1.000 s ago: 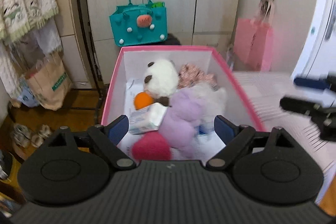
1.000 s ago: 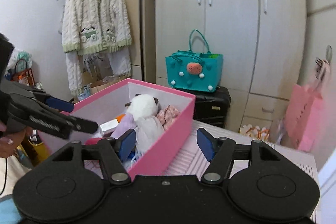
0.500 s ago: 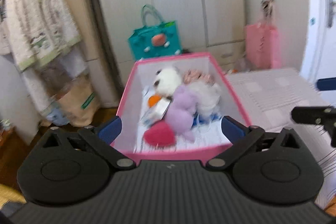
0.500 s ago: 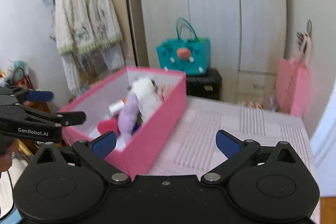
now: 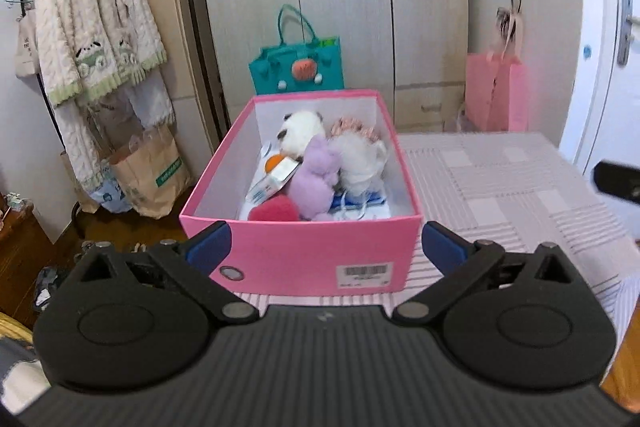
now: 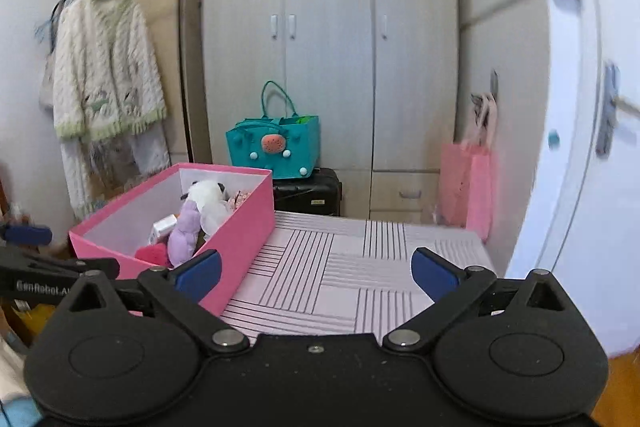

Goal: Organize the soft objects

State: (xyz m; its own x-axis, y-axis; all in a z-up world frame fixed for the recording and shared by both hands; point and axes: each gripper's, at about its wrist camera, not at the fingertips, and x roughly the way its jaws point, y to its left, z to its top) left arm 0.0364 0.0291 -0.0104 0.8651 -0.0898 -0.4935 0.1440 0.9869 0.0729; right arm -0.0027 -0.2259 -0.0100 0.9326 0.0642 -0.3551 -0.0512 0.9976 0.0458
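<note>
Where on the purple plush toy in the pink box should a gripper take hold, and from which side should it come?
Grip the purple plush toy across its rounded middle, coming straight down from above. It lies lengthwise in the pink box, hemmed by the white plush, the carton and the red heart, so likely only its top is free. Both the left gripper and the right gripper are open.

Lighting: soft, even, indoor; shadows faint. Quality: strong fisheye bending at edges; motion blur on right-view door (image 6: 580, 155) and cardigan (image 6: 106, 67).
</note>
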